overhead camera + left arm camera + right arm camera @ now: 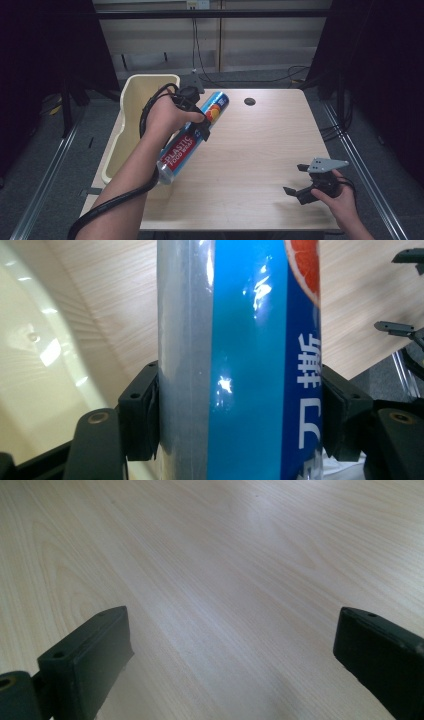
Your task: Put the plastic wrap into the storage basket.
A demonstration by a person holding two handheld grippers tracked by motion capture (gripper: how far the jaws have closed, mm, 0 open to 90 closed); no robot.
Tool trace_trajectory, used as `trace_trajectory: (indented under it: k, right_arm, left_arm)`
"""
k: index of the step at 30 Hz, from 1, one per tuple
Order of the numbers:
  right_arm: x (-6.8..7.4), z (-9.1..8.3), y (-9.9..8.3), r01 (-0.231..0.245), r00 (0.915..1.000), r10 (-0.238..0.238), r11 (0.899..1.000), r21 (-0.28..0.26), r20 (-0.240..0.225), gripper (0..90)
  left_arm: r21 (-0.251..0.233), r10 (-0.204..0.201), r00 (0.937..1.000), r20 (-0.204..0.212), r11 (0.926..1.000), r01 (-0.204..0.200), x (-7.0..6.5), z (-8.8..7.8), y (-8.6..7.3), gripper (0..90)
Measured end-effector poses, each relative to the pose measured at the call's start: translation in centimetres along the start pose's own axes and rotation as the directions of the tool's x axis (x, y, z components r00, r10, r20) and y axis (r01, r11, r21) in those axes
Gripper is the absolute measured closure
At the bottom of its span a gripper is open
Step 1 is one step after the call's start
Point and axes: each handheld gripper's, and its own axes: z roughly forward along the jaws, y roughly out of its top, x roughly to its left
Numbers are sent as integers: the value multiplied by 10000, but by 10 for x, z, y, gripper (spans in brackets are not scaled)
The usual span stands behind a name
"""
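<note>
Left claw (240, 410) pinches wrap roll (235, 340); high view adds tub (131, 100).

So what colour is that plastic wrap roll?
Mostly blue, with red lettering and an orange fruit picture; the plastic wrap roll shows best in the high view.

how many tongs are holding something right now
1: the left tongs clamp the plastic wrap roll beside the cream bin. The right tongs stand open over the table.

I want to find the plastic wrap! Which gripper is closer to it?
Left. The left gripper is clamped on the plastic food wrap roll; the right gripper sits open, far across the table.
</note>
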Motion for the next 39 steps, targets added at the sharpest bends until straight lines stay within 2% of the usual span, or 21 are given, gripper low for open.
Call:
trace_trajectory:
  k: [11,15,18,21,23,32,35,36,39]
  right_arm:
    - [0,0,0,-34,10000,34,10000,39,-46,20]
    - [0,1,0,31,10000,-31,10000,23,-13,20]
    - [1,1,0,51,10000,-51,10000,29,-14,20]
    - [0,1,0,67,10000,-67,10000,23,-3,20]
    - [0,1,0,44,10000,-44,10000,13,12,20]
    - [2,2,1,75,10000,-75,10000,47,-18,20]
    - [2,2,1,122,9999,-122,9999,46,20,20]
    - [2,2,1,101,9999,-101,9999,46,39,20]
    - [1,2,1,90,9999,-90,10000,19,61,20]
  left_arm:
    - [-126,-273,9996,-66,9996,272,9,-20,-5,322]
    - [-225,-428,9991,27,9988,428,13,-26,-7,322]
    - [-280,-447,9990,-78,9986,444,15,-30,-8,322]
    - [-304,-655,9979,4,9974,655,19,-35,-10,322]
    - [-321,-607,9981,-91,9977,604,21,-39,-12,322]
    - [-549,-933,9956,-125,9942,925,26,-49,-16,322]
    - [-503,-1014,9947,-144,9937,1005,28,-50,-18,322]
    - [-456,-928,9954,-218,9947,917,29,-52,-18,322]
    - [-534,-1105,9936,-231,9926,1092,31,-55,-20,322]
